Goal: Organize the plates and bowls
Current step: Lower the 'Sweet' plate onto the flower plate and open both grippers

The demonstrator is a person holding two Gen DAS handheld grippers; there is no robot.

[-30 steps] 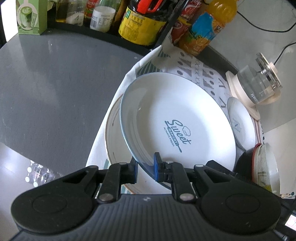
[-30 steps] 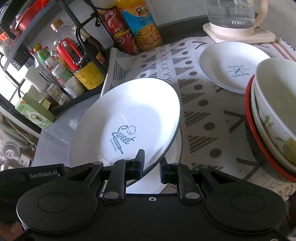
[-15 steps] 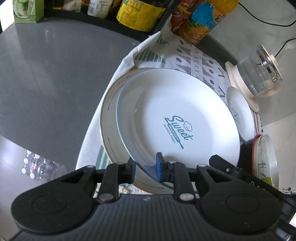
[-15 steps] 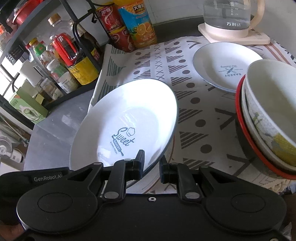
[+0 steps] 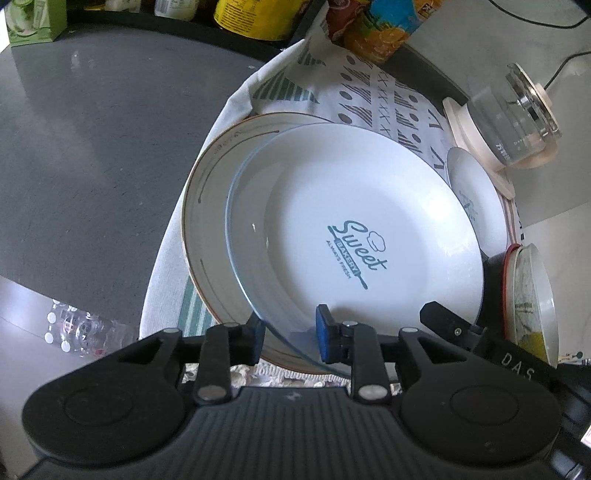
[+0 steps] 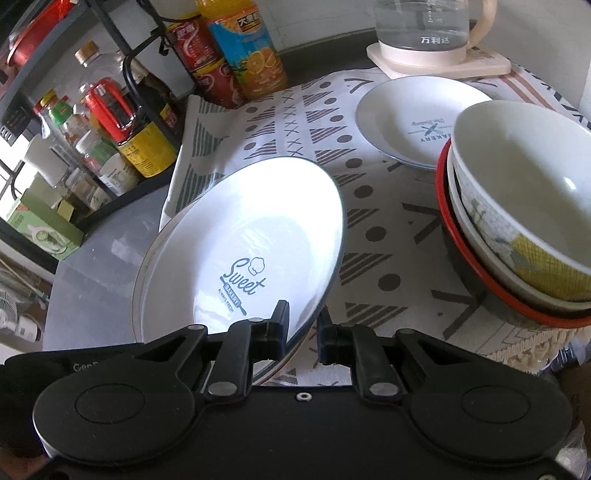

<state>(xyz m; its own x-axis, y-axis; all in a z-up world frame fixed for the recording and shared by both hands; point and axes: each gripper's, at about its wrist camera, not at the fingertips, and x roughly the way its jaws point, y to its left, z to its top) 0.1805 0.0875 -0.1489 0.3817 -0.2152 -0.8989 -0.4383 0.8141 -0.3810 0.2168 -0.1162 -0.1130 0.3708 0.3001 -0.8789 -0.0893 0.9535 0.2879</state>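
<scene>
A white "Sweet Bakery" plate [image 5: 354,229] [image 6: 243,236] is held tilted just above a larger brown-rimmed plate [image 5: 210,192] [image 6: 142,266] on the patterned cloth. My left gripper [image 5: 290,332] is shut on the plate's near rim. My right gripper [image 6: 301,328] straddles the plate's other edge with a small gap between its fingers and the rim. A smaller white plate [image 6: 417,122] [image 5: 476,199] lies farther back. A stack of bowls [image 6: 517,206] [image 5: 532,295] with a red-rimmed one at the bottom stands to the right.
A glass kettle [image 6: 424,33] on a cream base stands at the back. Bottles and cans [image 6: 229,55] and a rack of condiments [image 6: 110,122] line the far left. The grey counter [image 5: 92,147] lies left of the cloth [image 6: 388,236].
The Sweet Bakery plate has come down toward the brown-rimmed plate and now lies flatter over it. Both grippers moved down with it.
</scene>
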